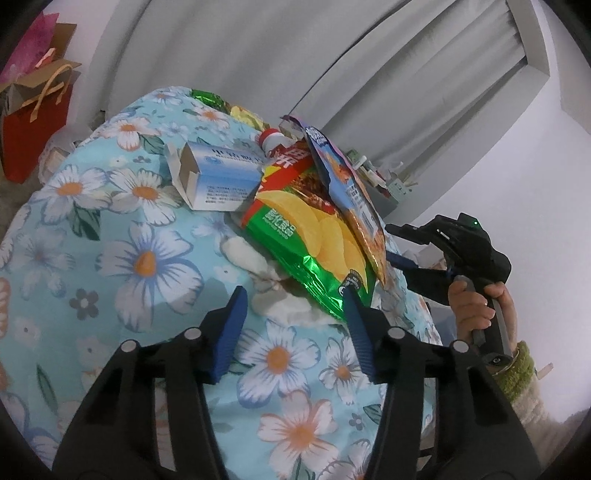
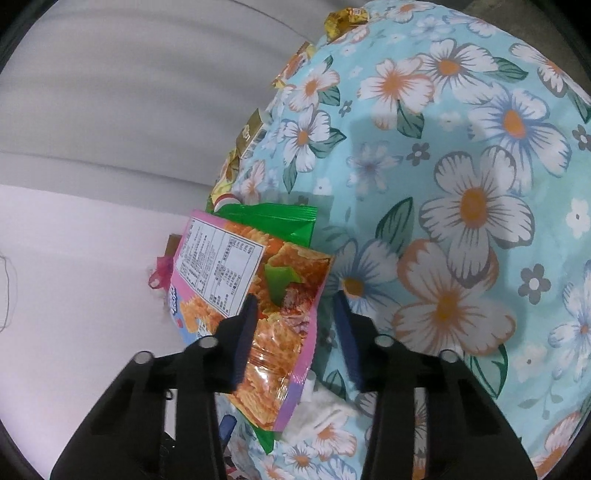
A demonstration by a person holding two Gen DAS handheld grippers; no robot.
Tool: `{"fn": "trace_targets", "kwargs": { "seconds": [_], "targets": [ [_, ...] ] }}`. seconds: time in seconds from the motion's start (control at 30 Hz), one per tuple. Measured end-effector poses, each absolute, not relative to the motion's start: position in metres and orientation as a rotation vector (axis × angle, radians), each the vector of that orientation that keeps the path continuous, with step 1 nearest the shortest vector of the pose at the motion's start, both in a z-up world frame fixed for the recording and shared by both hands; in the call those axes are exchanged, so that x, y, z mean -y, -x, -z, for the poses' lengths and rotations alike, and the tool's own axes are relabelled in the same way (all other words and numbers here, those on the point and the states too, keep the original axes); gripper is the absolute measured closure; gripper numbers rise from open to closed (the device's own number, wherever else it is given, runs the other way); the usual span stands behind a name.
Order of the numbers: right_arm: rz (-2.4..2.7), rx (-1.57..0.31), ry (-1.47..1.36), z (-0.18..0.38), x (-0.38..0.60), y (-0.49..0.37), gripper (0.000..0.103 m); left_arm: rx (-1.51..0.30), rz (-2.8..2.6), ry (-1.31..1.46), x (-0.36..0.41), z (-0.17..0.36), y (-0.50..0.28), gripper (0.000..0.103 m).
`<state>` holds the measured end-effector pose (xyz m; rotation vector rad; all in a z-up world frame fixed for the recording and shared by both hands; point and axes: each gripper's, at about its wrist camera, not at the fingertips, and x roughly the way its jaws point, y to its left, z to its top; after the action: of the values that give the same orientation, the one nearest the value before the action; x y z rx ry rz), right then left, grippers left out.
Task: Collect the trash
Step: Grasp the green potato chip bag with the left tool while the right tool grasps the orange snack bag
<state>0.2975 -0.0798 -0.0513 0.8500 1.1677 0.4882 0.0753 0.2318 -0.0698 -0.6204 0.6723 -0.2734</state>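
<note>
Left claw (image 1: 293,325) wide open, holding nothing, hovering over floral bedspread (image 1: 110,258); right fingertip just reaches green chip bag (image 1: 295,236). Pink cracker bag (image 2: 255,317) sits between spread pads of right claw (image 2: 295,332), touching left pad, not clamped. Both bags lie on bedspread, blue-white carton (image 1: 218,177) beside them.

I see a bed covered by a light blue bedspread (image 1: 122,236) printed with white and orange flowers. On it lie an opened blue and white cardboard box (image 1: 218,179), a green chip bag (image 1: 310,243) beside it, and a pink-edged snack bag (image 2: 251,306) leaning over the chip bag. A red-capped bottle (image 1: 275,142) and gold wrappers (image 2: 345,20) sit near the far edge.
</note>
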Motion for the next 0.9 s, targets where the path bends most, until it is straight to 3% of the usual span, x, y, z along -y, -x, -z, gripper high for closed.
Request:
{"fn": "trace_targets", "kwargs": {
  "seconds": [0.1, 0.3, 0.73, 0.83, 0.9],
  "targets": [
    [-0.492, -1.163, -0.843, 0.050, 0.080, -0.298, 0.085, -0.680, 0.279, 0.620, -0.230, 0.071, -0.075, 0.059],
    [-0.501, -1.148, -0.833, 0.046, 0.085, -0.293, 0.098, -0.693, 0.281, 0.613, -0.226, 0.075, -0.077, 0.063],
    [-0.547, -1.085, -0.910, 0.043, 0.116, -0.272, 0.099, -0.743, 0.271, 0.615, -0.222, 0.090, -0.085, 0.072],
    [-0.543, -1.097, -0.974, 0.048, 0.121, -0.271, 0.093, -0.742, 0.270, 0.621, -0.222, 0.091, -0.085, 0.073],
    [-0.513, -1.096, -0.986, 0.050, 0.123, -0.271, 0.065, -0.738, 0.272, 0.626, -0.223, 0.090, -0.086, 0.073]
  ]
}}
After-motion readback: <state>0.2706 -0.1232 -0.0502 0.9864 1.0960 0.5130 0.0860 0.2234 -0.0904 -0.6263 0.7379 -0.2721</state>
